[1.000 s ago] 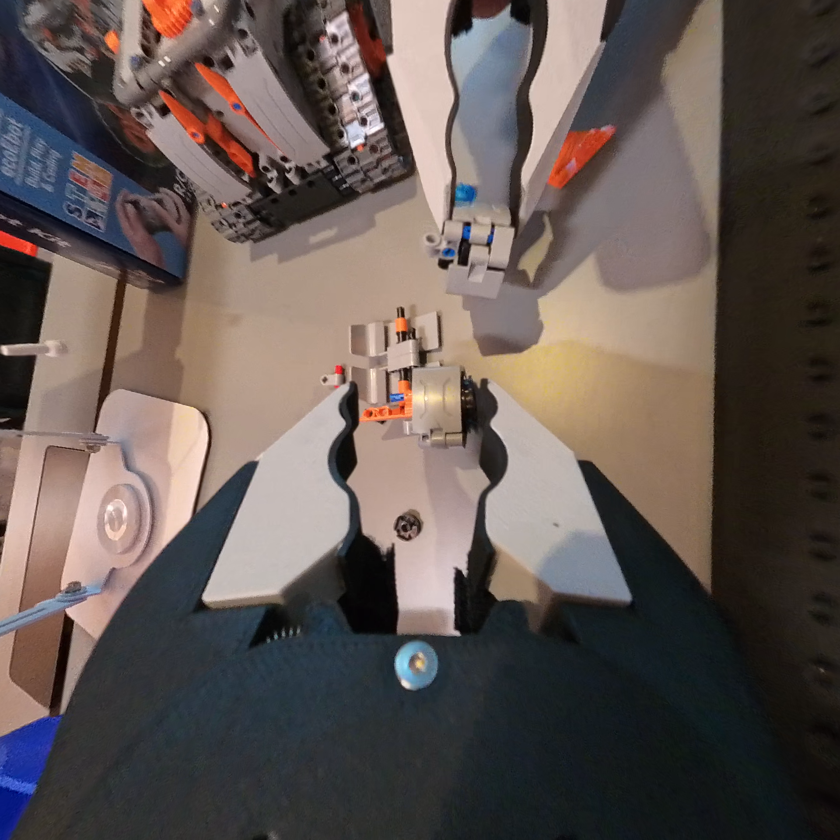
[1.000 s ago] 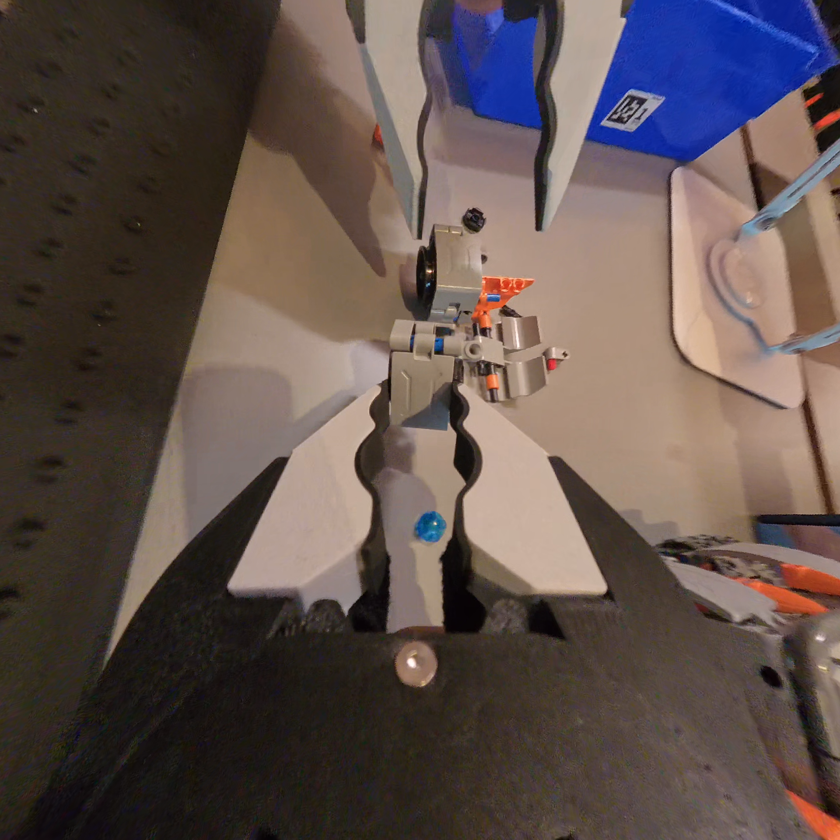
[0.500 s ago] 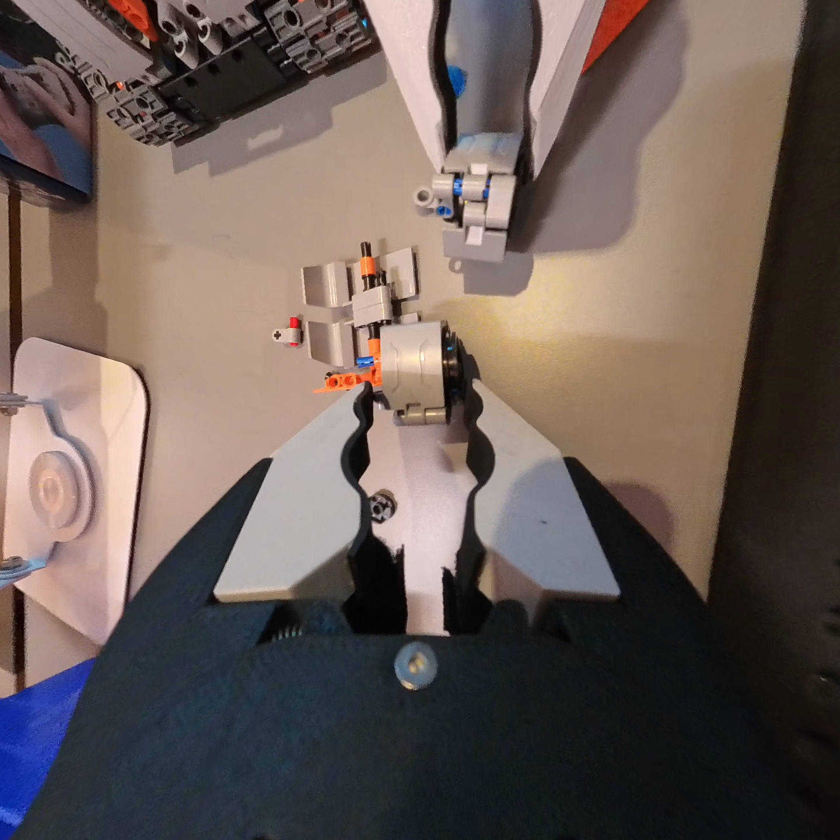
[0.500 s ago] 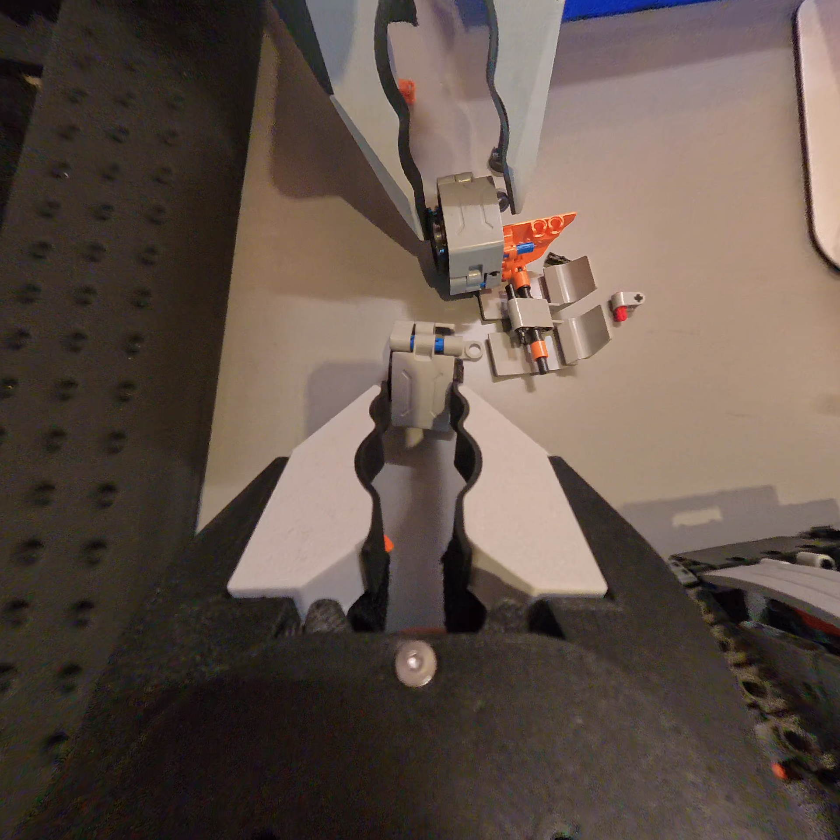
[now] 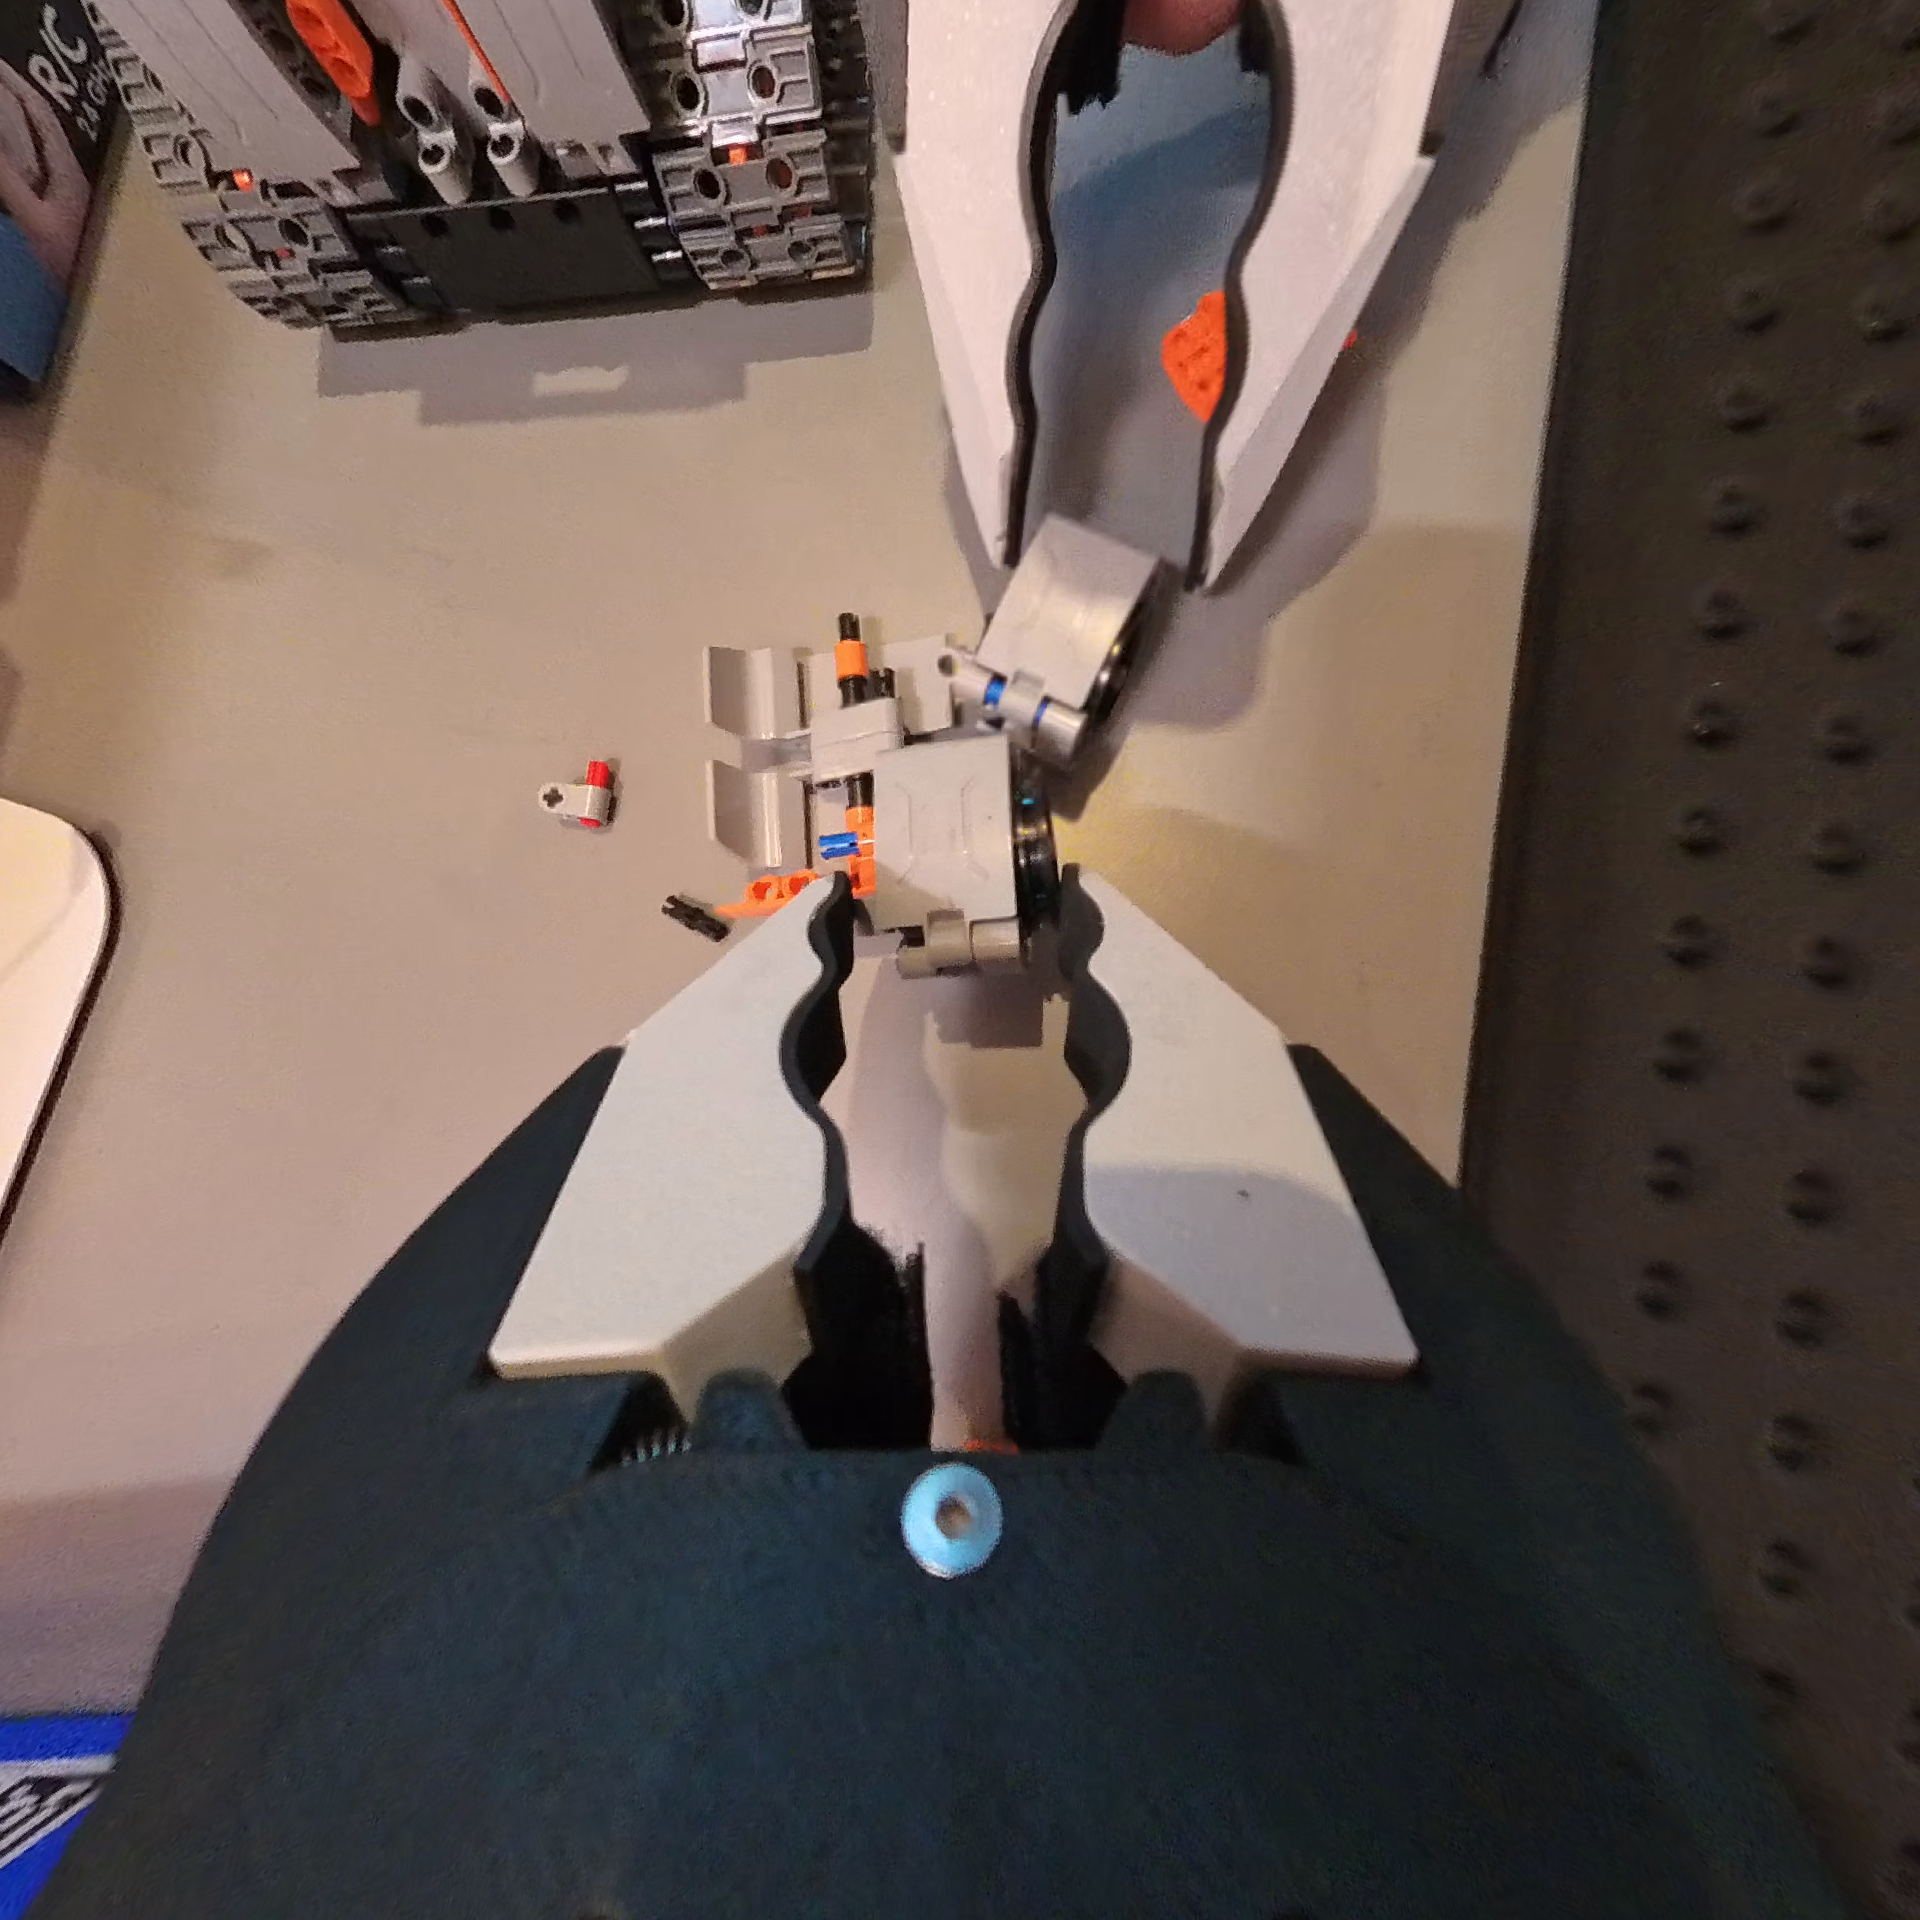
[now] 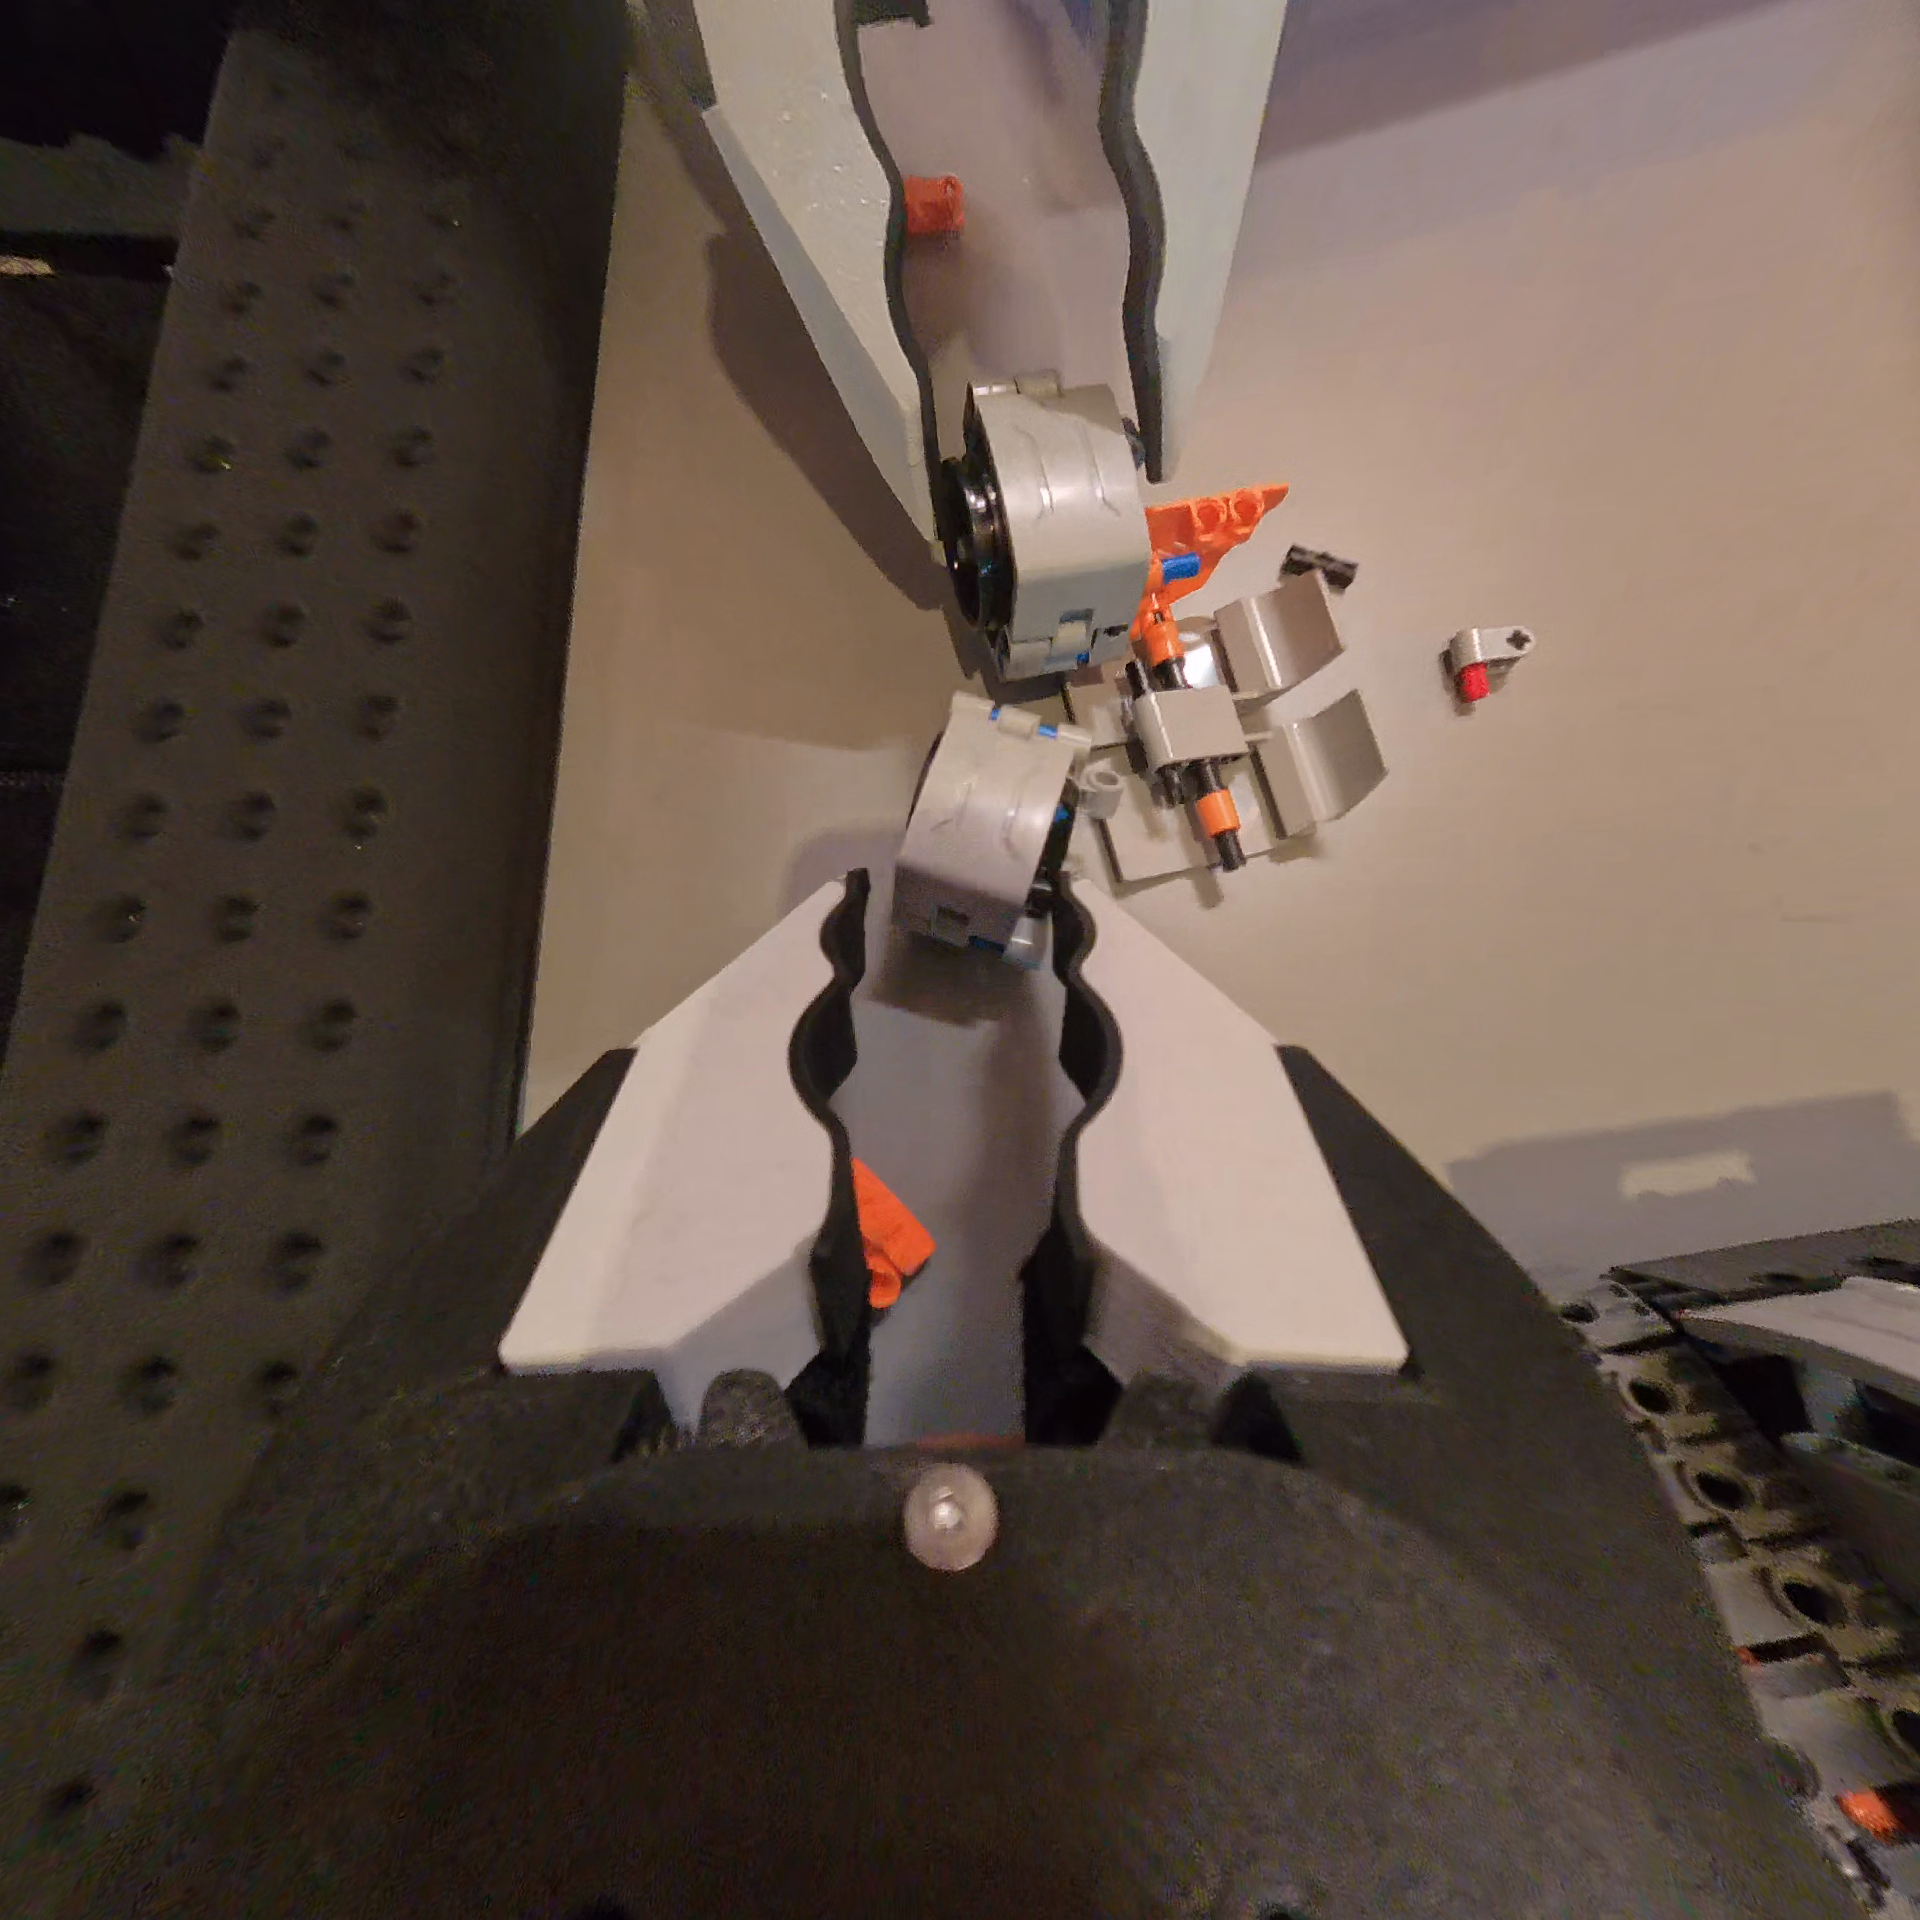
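Left gripper (image 5: pixel 951 899): fingers clamped on a grey drum (image 5: pixel 940 826) with black rim, joined to a cluster (image 5: pixel 821 727) of grey panels, orange bits and a black axle lying on the beige table (image 5: pixel 416 582).

Right gripper (image 6: pixel 961 899): fingers clamped on a second, loose grey drum (image 6: pixel 977 821), tilted. It lies just beyond the first drum, at the cluster's far end, touching or nearly so.

Nearby: red-tipped connector (image 5: pixel 582 805); black pin (image 5: pixel 694 916).
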### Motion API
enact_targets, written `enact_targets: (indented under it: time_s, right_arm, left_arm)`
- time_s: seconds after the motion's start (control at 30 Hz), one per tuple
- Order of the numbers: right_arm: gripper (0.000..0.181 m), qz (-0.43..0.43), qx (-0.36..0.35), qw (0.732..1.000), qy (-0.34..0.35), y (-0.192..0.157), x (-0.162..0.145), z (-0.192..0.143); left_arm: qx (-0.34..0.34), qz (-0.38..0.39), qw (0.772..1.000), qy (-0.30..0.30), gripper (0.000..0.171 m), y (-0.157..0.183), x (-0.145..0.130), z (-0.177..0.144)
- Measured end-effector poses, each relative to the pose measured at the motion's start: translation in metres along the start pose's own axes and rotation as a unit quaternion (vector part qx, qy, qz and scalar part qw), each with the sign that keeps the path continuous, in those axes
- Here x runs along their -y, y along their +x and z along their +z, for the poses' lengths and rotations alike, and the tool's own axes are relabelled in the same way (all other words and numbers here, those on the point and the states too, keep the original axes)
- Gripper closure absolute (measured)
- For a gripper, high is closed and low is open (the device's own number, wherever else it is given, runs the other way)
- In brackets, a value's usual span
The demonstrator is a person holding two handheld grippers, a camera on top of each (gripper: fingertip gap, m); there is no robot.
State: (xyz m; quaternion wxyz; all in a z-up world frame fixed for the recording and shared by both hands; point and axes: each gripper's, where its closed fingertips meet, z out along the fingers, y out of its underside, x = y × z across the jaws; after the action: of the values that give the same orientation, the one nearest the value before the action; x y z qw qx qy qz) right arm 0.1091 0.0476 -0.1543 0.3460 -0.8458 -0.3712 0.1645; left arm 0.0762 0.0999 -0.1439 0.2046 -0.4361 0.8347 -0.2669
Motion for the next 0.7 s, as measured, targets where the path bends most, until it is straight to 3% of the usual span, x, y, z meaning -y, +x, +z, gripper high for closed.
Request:
enact_targets:
  time_s: [0.23, 0.47, 0.7]
  right_arm:
    - [0.139, -0.029, -0.061, 0.995, 0.072, 0.009, 0.036, -0.010]
    - [0.145, -0.059, -0.065, 0.995, 0.050, 0.009, 0.037, 0.013]
    - [0.153, -0.060, -0.057, 0.995, 0.063, 0.009, 0.037, 0.013]
  left_arm:
    - [-0.001, 0.009, 0.999, 0.047, 0.135, 0.005, 0.019, -0.004]
    - [-0.006, 0.027, 0.997, 0.078, 0.135, 0.013, 0.033, 0.000]
    - [-0.004, 0.022, 0.996, 0.090, 0.134, 0.012, 0.032, 0.003]
